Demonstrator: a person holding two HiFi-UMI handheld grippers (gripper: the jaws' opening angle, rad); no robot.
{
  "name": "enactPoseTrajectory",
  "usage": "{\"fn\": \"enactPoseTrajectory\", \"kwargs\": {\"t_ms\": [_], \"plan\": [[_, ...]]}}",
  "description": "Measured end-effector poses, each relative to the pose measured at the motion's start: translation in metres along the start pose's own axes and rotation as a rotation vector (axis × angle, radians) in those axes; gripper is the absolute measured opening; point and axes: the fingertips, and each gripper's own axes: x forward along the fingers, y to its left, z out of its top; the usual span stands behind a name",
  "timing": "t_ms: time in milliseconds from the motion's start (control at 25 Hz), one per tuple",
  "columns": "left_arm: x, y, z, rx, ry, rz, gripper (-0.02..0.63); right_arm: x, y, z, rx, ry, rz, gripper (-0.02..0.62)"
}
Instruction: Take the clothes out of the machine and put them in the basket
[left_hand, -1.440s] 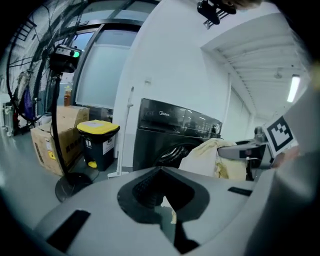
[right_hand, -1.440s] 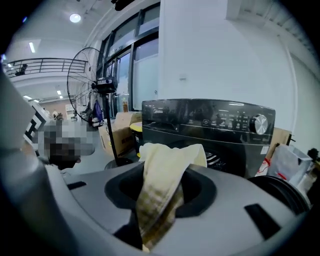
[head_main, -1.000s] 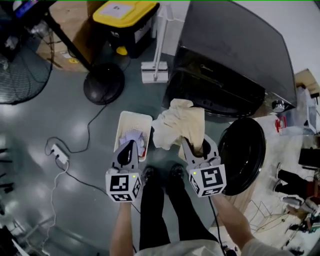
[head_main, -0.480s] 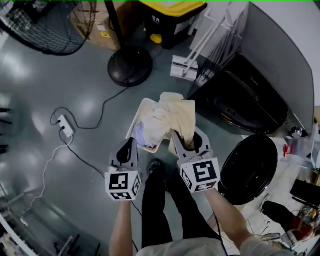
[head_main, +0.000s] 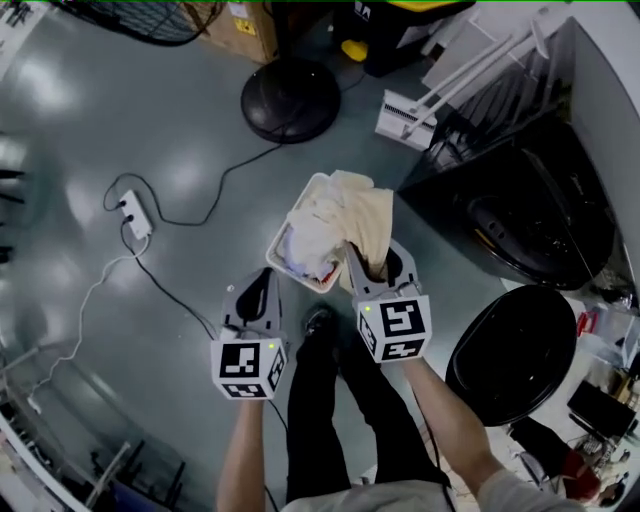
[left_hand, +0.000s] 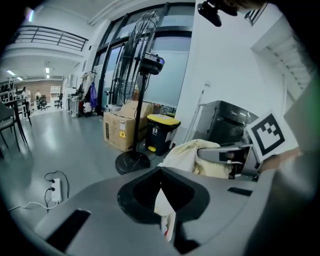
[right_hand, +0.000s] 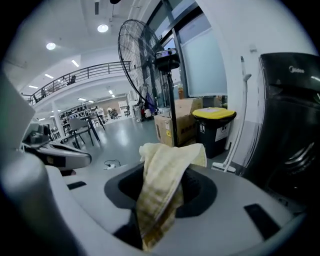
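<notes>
One cloth (head_main: 366, 222) within right claw (head_main: 375, 258), over basket (head_main: 285, 228)

Floor (head_main: 120, 100): grey, glossy, patches of glare. Directly on it: white basket (head_main: 288, 225) mid-frame, with the black washing machine (head_main: 520, 190) to its right, the 2 apart. Round black fan base (head_main: 290, 98) beyond the basket. A black cable (head_main: 225, 178) runs from near it toward a white power strip (head_main: 133, 215) at left, and 1 white cable (head_main: 85, 300) trails away from the strip. Cardboard box (head_main: 245, 18) and black bin (head_main: 395, 35) at the top edge. White mop head (head_main: 405, 118) just beside the machine. 1 shoe (head_main: 318, 322) of the person near the basket's near end.
</notes>
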Motion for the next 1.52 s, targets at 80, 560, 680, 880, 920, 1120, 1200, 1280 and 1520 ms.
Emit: {"fn": "enactPoseTrajectory", "kwargs": {"t_ms": [80,560,680,880,920,1120,1200,1280,1520], "plan": [[0.006,0.007,-0.011,-0.005,0.015,0.002,0.018,0.013,-0.002,-0.017,0.008,0.027,-0.008,0.160],[0.056,0.028,-0.073,-0.001,0.050,-0.007,0.018,0.123,-0.018,-0.155,0.016,0.193,0.010,0.161],[0.068,0.034,-0.097,-0.003,0.056,-0.003,0.018,0.153,-0.021,-0.188,0.012,0.216,0.014,0.161],[0.086,0.047,-0.128,-0.003,0.051,0.003,0.018,0.208,-0.029,-0.244,-0.002,0.279,-0.004,0.163],[0.090,0.050,-0.135,-0.001,0.049,0.005,0.018,0.219,-0.032,-0.256,-0.012,0.293,-0.007,0.163],[0.102,0.064,-0.171,0.002,0.061,0.022,0.018,0.260,-0.047,-0.319,-0.069,0.381,-0.019,0.164],[0.106,0.069,-0.183,-0.002,0.066,0.029,0.018,0.271,-0.053,-0.341,-0.084,0.418,-0.020,0.166],[0.112,0.076,-0.192,-0.002,0.074,0.032,0.018,0.284,-0.058,-0.360,-0.077,0.455,-0.019,0.167],[0.129,0.078,-0.199,0.012,0.065,0.015,0.018,0.309,-0.053,-0.397,-0.096,0.542,0.029,0.184]]}}
